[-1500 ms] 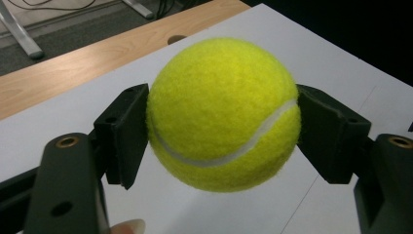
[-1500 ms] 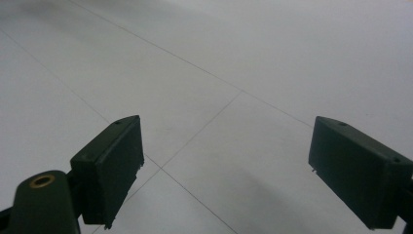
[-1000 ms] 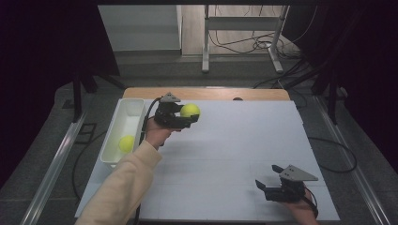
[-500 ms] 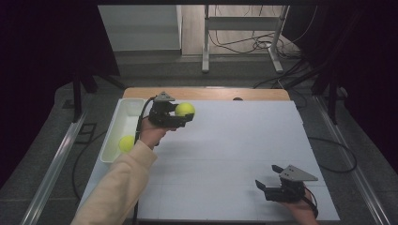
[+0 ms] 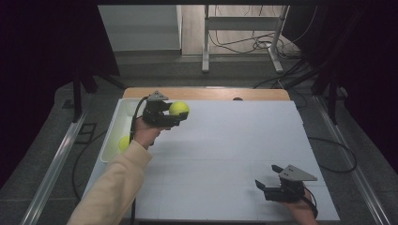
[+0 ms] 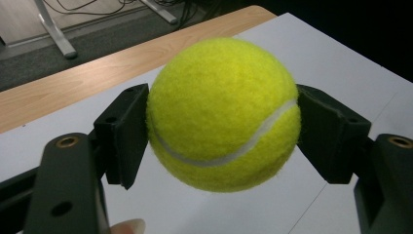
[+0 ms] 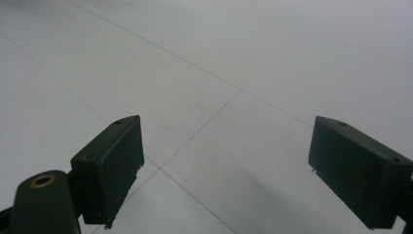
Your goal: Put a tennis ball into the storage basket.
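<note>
Tennis ball [image 5: 179, 108] sits squarely between the two black jaws of the left tool [image 5: 174, 114], which is clenched on it from both sides; in the left gripper view the ball [image 6: 223, 113] bulges out above and below the pads [image 6: 122, 134], its white seam curving across the lower front. Held this way, it hangs above the white tabletop [image 5: 234, 154] near the far left corner, just beside the white tray [image 5: 115, 129] that runs along the left edge. A second yellow ball [image 5: 124, 143] lies inside that tray, partly hidden by the sleeve [image 5: 112, 187]. Well apart, at the near right corner, the right tool [image 5: 265, 185] rests low over the tabletop with its jaws spread wide and nothing between them [image 7: 224, 170].
</note>
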`<action>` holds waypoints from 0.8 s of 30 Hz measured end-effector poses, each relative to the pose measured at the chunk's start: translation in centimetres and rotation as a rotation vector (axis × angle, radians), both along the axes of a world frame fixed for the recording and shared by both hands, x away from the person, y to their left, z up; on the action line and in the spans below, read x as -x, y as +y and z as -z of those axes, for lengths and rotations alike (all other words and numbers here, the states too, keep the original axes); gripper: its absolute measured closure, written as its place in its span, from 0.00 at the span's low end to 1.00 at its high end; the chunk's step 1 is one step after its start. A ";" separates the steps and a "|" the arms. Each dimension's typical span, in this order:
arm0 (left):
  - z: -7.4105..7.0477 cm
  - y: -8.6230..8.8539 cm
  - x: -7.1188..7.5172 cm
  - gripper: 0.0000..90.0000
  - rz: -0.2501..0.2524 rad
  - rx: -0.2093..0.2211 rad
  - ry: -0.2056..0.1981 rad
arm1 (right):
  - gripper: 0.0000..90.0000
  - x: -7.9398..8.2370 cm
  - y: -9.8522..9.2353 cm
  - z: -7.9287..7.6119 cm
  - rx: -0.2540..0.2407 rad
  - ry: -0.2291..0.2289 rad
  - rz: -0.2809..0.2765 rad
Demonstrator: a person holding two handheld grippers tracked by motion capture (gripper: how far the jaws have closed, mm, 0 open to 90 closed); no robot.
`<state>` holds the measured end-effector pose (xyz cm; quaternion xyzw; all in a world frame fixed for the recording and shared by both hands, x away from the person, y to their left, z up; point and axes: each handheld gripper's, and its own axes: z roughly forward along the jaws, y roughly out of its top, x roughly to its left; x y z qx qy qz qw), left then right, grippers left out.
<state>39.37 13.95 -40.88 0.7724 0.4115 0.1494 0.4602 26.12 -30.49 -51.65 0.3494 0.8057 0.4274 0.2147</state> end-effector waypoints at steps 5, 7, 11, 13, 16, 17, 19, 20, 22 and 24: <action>-0.1 0.6 0.0 0.29 -0.012 0.000 -0.003 | 0.15 0.0 0.0 0.0 -0.003 0.001 0.000; -0.1 0.8 0.0 0.29 -0.017 0.003 -0.003 | 0.15 0.0 0.0 0.0 -0.003 0.001 -0.001; -0.2 1.1 0.1 0.29 -0.022 -0.001 -0.004 | 0.15 0.0 0.0 0.0 -0.003 0.001 -0.001; -0.3 1.2 0.2 0.29 -0.024 0.000 -0.005 | 0.15 0.0 0.0 0.0 -0.004 0.001 0.000; -0.3 1.3 0.2 0.29 -0.032 0.004 -0.007 | 0.15 0.0 0.0 0.0 -0.006 0.002 0.000; -0.3 1.5 0.2 0.29 -0.035 0.004 -0.006 | 0.15 -0.1 0.0 0.0 -0.006 0.001 0.001; -0.4 1.7 0.3 0.29 -0.038 0.003 -0.009 | 0.15 -0.1 0.0 0.0 -0.004 0.001 0.001; -0.4 1.8 0.4 0.29 -0.040 0.006 -0.008 | 0.15 0.0 0.0 0.0 -0.004 0.001 0.001; -0.5 2.0 0.4 0.29 -0.044 0.005 -0.009 | 0.15 0.0 0.0 0.0 -0.004 0.001 0.001; -0.5 2.3 0.4 0.29 -0.049 0.006 -0.010 | 0.15 -0.1 0.0 0.0 -0.005 0.001 0.002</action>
